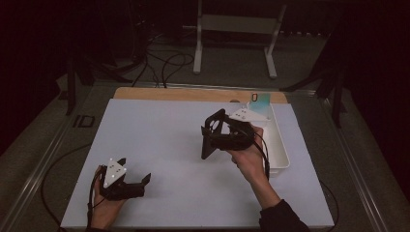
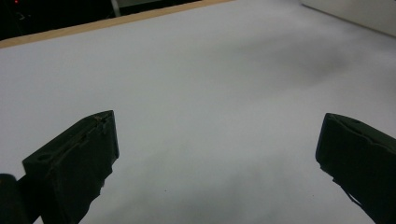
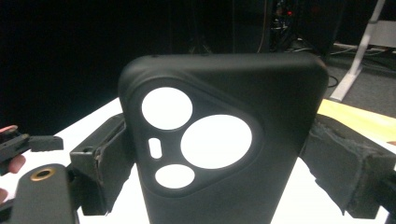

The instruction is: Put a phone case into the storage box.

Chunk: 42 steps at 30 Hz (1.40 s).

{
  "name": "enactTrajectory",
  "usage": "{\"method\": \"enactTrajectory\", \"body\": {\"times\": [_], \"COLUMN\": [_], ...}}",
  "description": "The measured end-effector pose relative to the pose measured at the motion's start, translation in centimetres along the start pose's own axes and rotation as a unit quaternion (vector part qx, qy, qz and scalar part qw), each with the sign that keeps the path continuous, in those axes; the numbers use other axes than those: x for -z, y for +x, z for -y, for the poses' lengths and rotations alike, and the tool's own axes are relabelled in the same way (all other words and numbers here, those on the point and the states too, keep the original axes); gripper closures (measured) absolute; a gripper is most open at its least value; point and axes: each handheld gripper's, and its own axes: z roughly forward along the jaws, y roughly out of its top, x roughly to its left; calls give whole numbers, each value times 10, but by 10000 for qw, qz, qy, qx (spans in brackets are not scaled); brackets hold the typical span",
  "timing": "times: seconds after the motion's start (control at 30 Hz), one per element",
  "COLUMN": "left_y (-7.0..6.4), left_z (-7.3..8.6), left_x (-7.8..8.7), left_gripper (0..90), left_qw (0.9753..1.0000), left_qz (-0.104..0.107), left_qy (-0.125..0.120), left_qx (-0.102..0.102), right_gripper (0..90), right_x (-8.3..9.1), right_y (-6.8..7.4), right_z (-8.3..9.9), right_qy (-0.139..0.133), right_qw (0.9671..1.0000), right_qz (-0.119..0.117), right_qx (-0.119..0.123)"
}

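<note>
A black phone case (image 1: 208,141) with round camera cutouts stands upright above the white mat (image 1: 164,140), right of the table's middle. My right gripper (image 1: 212,133) is shut on it. In the right gripper view the case (image 3: 224,140) fills the space between the jaws, my right gripper (image 3: 219,161) clamping its two long edges. My left gripper (image 1: 134,170) rests near the front left of the mat, open, with nothing in it. The left gripper view shows bare mat (image 2: 210,84) between the spread jaws of my left gripper (image 2: 217,140).
A white tray (image 1: 282,153) lies along the mat's right side, just behind my right hand, with a teal item (image 1: 261,99) at its far end. A wooden strip (image 1: 193,94) runs along the mat's far edge. Beyond it are floor cables and a white stand (image 1: 236,23).
</note>
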Motion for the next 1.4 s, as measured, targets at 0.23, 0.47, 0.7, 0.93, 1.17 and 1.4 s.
{"method": "enactTrajectory", "body": {"times": [0.23, 0.47, 0.7, 0.93, 1.17, 1.4], "left_y": [-1, -1, -1, -1, -2, -2], "left_z": [0, 0, -1, -1, -1, -1], "left_x": [0, 0, 1, 0, 0, 1], "left_gripper": [1, 1, 1, 1, 1, 1], "left_qw": [10000, 10000, 10000, 10000, 10000, 10000], "left_qz": [14, 32, 32, 24, 38, 26], "left_qy": [-17, -27, -39, -37, -29, -36], "left_qx": [21, 49, 47, 49, 32, 42], "right_gripper": [135, 135, 135, 135, 136, 136], "right_x": [-2, -4, -6, -8, -8, -7], "right_y": [-11, -21, -28, -37, -44, -54], "right_z": [-9, -19, -26, -32, -37, -42], "right_qy": [-33, -40, -31, -30, -44, -64], "right_qw": [9999, 9997, 9993, 9987, 9980, 9971], "right_qz": [118, 226, 372, 507, 631, 762], "right_qx": [-85, -101, -50, -51, -46, -45]}}
